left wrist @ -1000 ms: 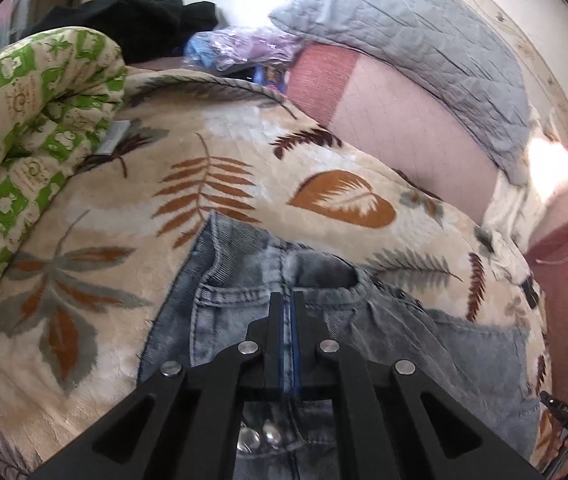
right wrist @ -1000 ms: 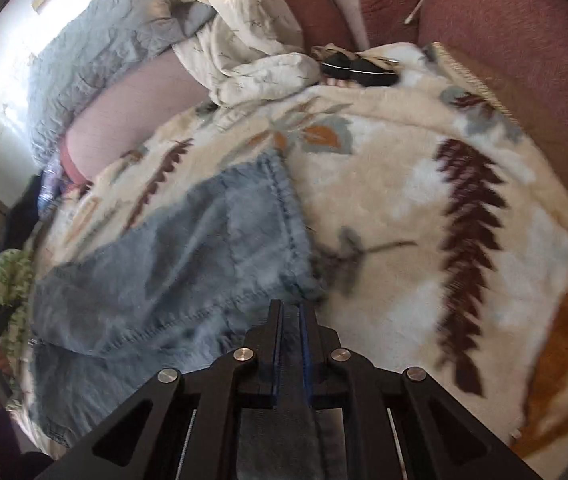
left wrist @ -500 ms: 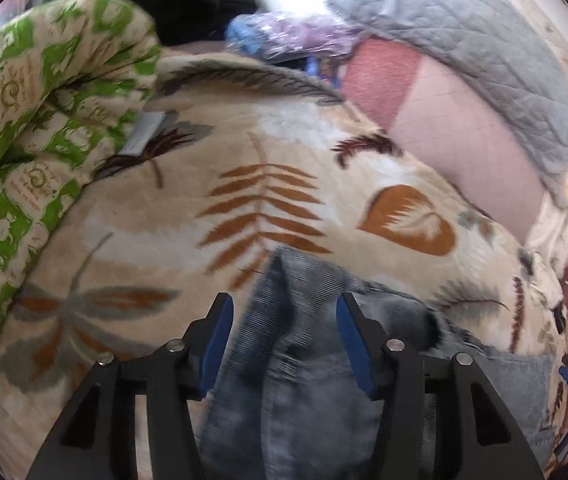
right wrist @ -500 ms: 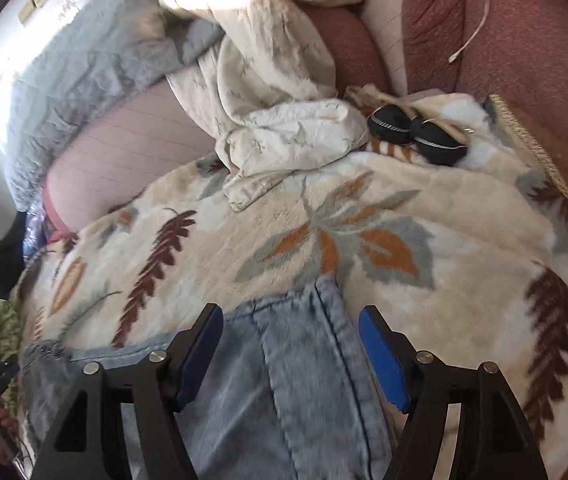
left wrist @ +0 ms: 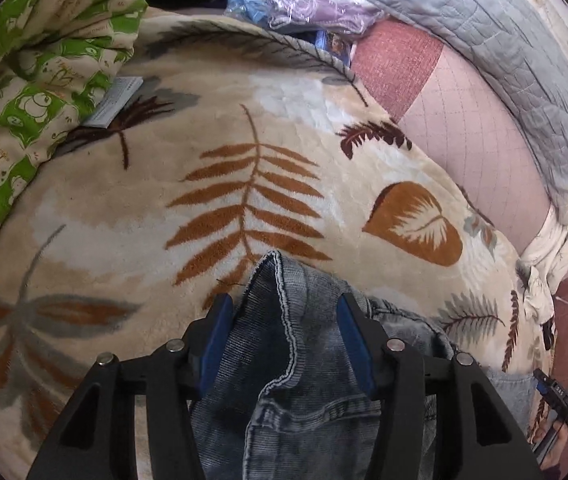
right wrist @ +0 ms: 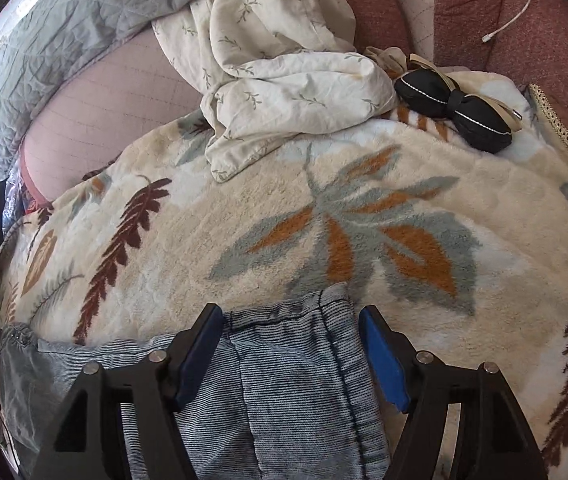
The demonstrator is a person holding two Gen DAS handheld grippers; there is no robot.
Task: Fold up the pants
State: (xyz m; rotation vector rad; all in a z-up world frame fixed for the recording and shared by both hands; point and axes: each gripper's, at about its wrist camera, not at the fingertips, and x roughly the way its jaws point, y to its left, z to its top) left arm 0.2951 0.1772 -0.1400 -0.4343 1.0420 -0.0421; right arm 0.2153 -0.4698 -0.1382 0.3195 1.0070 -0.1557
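Left hand-held gripper (left wrist: pixel 282 312) and right hand-held gripper (right wrist: pixel 289 326), jaws apart, angled downward.

Leaf-print blanket (left wrist: pixel 204 184) over bed, grey quilt (left wrist: pixel 483 40) behind.

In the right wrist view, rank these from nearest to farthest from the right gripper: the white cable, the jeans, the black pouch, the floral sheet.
1. Jeans: lying between the open pads of the right gripper.
2. Floral sheet: bunched up ahead, centre.
3. Black pouch: ahead to the right, on the blanket; close to the sheet in rank.
4. White cable: top right, on the red cushion.
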